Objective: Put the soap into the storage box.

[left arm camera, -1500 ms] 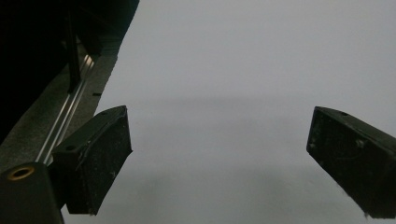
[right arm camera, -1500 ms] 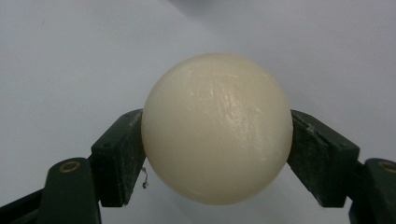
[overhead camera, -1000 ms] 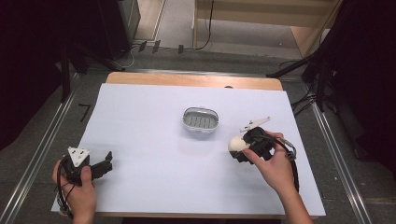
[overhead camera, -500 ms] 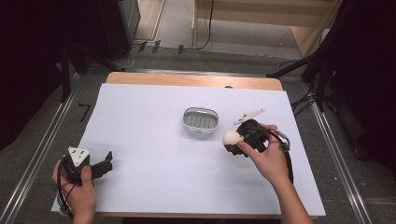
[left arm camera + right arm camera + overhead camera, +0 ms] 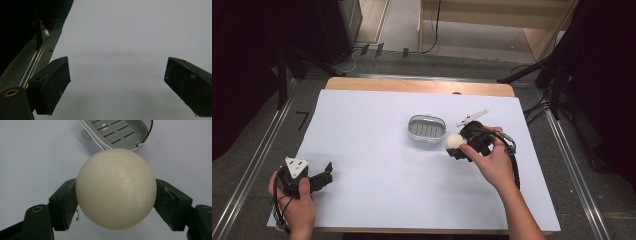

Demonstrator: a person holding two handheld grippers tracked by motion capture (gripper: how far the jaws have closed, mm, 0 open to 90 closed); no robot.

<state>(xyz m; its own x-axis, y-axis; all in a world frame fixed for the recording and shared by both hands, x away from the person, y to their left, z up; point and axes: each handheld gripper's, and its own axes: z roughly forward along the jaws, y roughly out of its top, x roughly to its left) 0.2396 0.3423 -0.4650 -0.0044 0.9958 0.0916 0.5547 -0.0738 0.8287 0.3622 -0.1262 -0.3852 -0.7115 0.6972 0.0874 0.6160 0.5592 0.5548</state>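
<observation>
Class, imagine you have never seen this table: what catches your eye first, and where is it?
A cream ball clamped in the right gripper, right of centre on the white sheet. Just beside it sits a grey slotted dish. The left gripper rests open at the near left corner.

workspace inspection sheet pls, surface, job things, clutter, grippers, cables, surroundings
surface: white sheet over a wooden table, bare apart from the job's things.
job's things: cream ball clamped between the right gripper's pads, just beside the slotted grey dish, not in it; dish has nothing in it.
clutter: nothing seen.
grippers: right gripper shut on the ball, held above the sheet right of the dish; left gripper open, nothing between its jaws, near the sheet's front left corner.
cables: one black cable loops from the right gripper along the forearm; another trails from the left gripper; more lie on the floor behind the table.
surroundings: metal rails at both sides, grey floor, dark drapes, wooden furniture at the back.
</observation>
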